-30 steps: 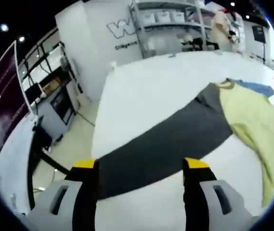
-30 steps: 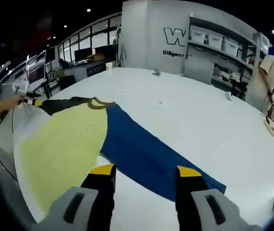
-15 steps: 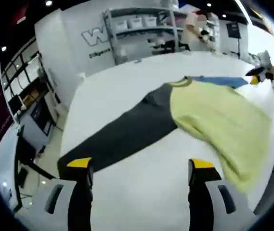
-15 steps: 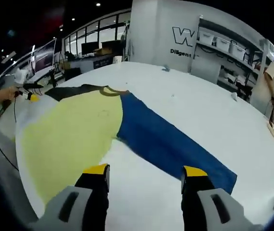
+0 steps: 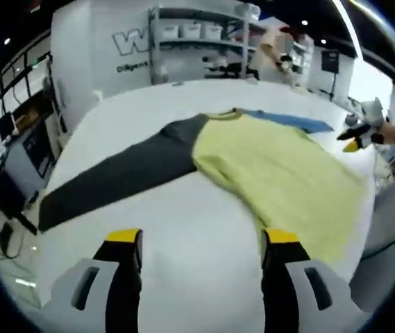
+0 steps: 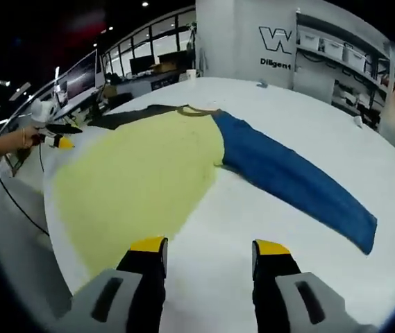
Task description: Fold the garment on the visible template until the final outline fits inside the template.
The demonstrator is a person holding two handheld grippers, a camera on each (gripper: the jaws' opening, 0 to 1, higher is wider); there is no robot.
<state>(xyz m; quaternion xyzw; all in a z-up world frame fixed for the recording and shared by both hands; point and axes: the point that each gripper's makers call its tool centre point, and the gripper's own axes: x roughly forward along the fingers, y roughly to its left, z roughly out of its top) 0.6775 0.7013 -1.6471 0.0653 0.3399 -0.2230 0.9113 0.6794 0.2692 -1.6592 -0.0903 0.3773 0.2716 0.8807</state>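
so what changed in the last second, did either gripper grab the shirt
No grab. Both views swung and pulled back: the left gripper, earlier over the grey sleeve, now has bare white table between its jaws, and the right gripper has drawn off the blue sleeve. Both jaw pairs stay open and empty. The shirt's yellow body lies spread flat as before, sleeves out.

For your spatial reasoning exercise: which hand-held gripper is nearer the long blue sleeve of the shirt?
Right. The right hand-held gripper faces the blue sleeve; the left hand-held gripper sits across the yellow body, by the grey sleeve.
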